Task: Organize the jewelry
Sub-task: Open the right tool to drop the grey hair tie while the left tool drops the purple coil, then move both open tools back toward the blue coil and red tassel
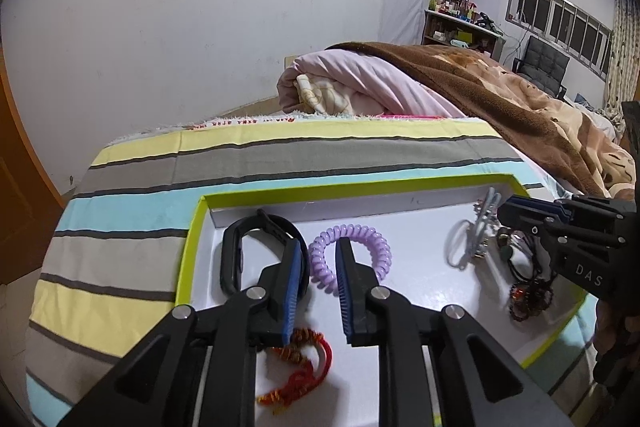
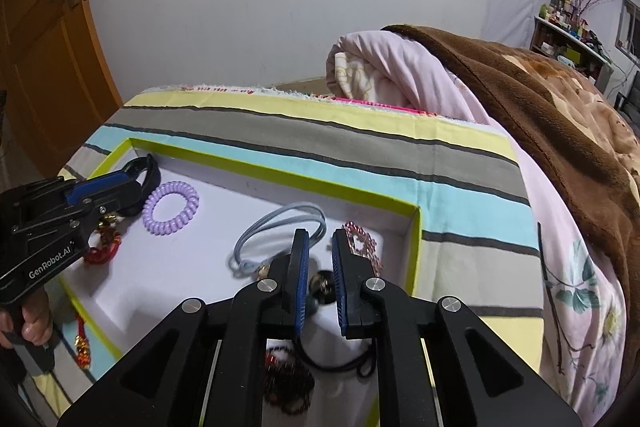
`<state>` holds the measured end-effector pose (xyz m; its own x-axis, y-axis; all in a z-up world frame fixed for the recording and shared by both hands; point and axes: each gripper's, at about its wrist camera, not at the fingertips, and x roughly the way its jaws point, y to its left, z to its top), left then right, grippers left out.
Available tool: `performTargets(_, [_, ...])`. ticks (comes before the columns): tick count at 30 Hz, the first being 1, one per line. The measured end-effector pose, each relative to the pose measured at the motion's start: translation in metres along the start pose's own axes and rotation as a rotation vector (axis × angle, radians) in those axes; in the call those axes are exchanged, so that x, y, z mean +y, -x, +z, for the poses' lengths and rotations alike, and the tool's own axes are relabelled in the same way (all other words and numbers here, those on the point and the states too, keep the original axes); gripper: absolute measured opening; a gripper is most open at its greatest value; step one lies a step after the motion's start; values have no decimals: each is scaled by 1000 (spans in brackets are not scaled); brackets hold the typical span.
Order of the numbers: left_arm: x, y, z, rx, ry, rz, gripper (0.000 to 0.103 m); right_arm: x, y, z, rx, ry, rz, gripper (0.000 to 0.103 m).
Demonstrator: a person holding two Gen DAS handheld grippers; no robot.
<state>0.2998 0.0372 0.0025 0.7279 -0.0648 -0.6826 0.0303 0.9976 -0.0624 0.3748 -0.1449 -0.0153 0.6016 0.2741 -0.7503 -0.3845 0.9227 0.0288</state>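
The left gripper (image 1: 318, 259) hangs released over the shallow white tray with lime-green rim (image 1: 192, 235), its blue-padded jaws apart and holding nothing. Between the tips lies the lilac spiral coil hair tie (image 1: 352, 255); the black plastic watch band (image 1: 256, 247) lies beside it toward the tray's left wall, and the red-and-gold braided cord bracelet (image 1: 304, 367) lies nearer the camera. The right gripper (image 2: 320, 255) is likewise unclenched and empty, above the tray's right corner, where the grey-blue elastic hair loops (image 2: 280, 227), pink beaded flower ornament (image 2: 364, 247), dark red bead bracelet (image 2: 288, 383) and a thin black cord (image 2: 340, 367) crowd together. The tray rests on a striped bedsheet (image 1: 200, 155)
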Motion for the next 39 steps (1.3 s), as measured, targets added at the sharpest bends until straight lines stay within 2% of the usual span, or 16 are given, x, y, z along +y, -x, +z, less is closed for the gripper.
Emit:
performTargets(12, [-16,73,-18,-75,-9,-20,19,19,82,-34,-90,7,14,12])
performTargets(25, [-28,155,-64,-147,6,-26,19,47,173,-89,-178,12,13,12])
performTargets(39, [-25,207,-114,-158,31,-10,19,73,221,-143,-199,9,32,12])
